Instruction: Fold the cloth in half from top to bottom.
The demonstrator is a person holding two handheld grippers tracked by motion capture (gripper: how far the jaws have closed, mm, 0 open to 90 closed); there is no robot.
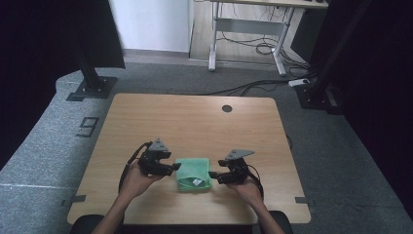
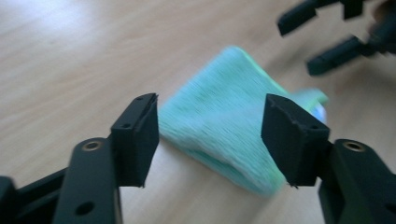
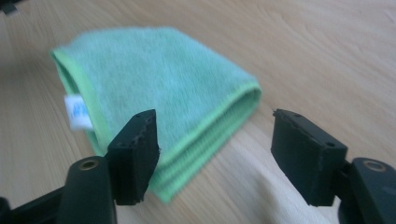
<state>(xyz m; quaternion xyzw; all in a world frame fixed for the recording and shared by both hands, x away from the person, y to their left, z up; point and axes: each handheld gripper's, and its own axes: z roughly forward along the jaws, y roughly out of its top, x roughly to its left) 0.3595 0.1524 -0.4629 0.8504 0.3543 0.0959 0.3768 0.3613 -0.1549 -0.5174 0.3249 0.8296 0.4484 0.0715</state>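
"9" on the floor (image 1: pixel 87 126)

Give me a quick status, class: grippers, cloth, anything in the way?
Left gripper open at the cloth's left edge. Right gripper open at its right edge. Green cloth folded, flat on the table, not gripped. Nothing between grippers and cloth.

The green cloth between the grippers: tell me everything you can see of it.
The green cloth is a soft, fleecy microfibre towel with a brighter green stitched hem, folded into a thick square of several layers. A small white label sticks out at one edge. It lies flat on the wooden table, near the person's edge. Both grippers' jaws stand open beside it, not pressing it.
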